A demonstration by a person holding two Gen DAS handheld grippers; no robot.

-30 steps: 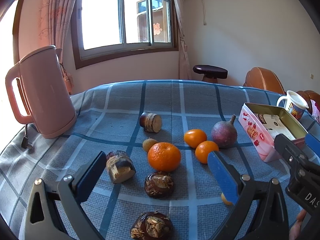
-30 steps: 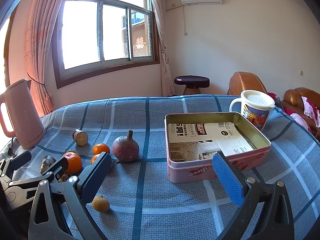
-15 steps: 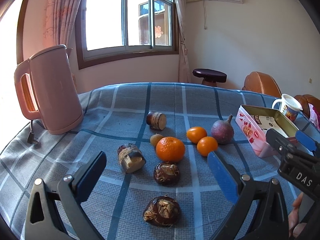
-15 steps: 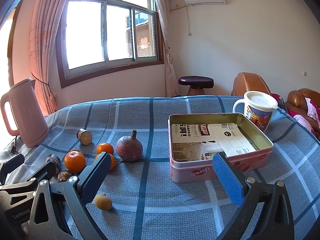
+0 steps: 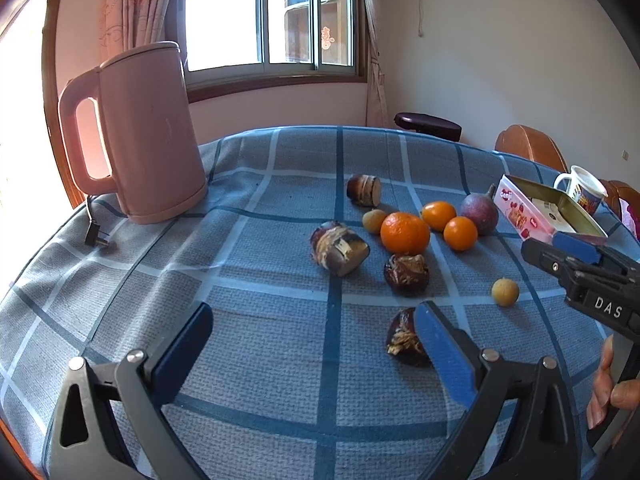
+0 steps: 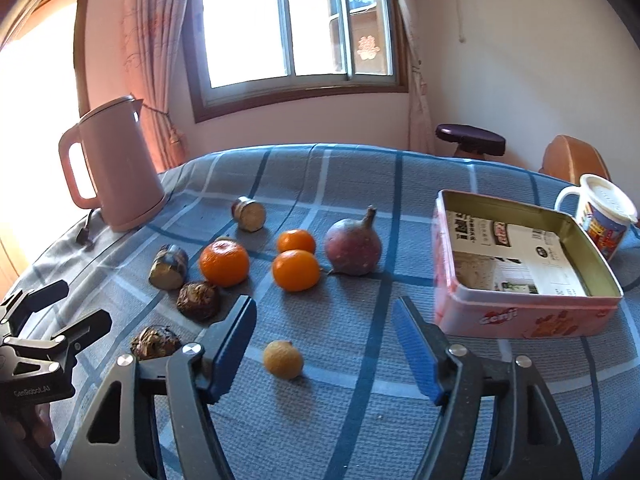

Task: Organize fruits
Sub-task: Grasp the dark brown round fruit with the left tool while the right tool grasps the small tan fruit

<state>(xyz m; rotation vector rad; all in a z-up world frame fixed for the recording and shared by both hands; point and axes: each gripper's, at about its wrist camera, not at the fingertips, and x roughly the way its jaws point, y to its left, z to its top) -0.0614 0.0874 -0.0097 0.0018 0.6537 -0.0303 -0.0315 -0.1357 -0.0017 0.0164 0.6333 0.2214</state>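
1. Blue plaid cloth covered the table (image 5: 280,208) in the left wrist view, and the big orange (image 5: 405,233) served as the landmark. The left gripper (image 5: 312,348) hovered low over the cloth with its blue pads spread wide and nothing between them. Its right pad partly hid a dark brown water chestnut (image 5: 402,338) on the near side of the orange. A second water chestnut (image 5: 406,272) lay just in front of the orange, and a cut taro piece (image 5: 340,246) sat just left of it. Two smaller tangerines (image 5: 460,233) lay right of the orange, with a purplish passion fruit (image 5: 479,213) beyond them. A pink kettle (image 5: 148,136) stood well to the left.

2. Pink tin walls marked the open box (image 6: 524,312) in the right wrist view, well to the right of the orange (image 6: 224,263). The right gripper (image 6: 324,344) was held with its pads apart, gripping nothing. A small yellow-brown longan (image 6: 282,359) lay on the cloth between them, nearer the left pad and nearer the camera than the orange. A white mug (image 6: 604,216) stood behind the box.
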